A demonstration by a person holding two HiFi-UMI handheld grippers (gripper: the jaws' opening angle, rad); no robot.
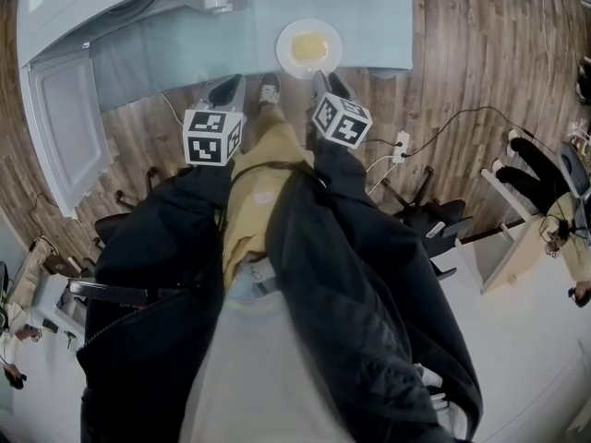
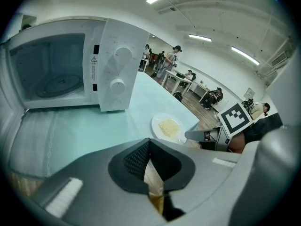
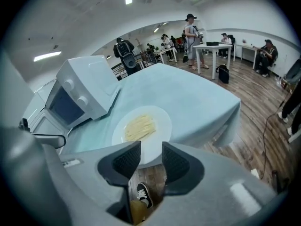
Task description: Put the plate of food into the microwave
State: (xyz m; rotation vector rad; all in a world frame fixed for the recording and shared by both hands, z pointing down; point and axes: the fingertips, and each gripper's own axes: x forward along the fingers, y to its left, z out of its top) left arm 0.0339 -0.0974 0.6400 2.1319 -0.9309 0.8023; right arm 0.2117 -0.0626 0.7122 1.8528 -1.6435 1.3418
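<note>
Pale-blue tablecloth holds white microwave, door swung open, and plate of food at near edge, just beyond right gripper, jaws parted and empty; left gripper, jaws closed together, empty.

No word or number can be read. Only a warning triangle is made out on a label on the microwave, beyond the left gripper.

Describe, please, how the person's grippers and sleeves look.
The left gripper and right gripper have grey bodies with black ribbed pads. Each carries a white cube with black square markers. The sleeves are black jacket sleeves.
</note>
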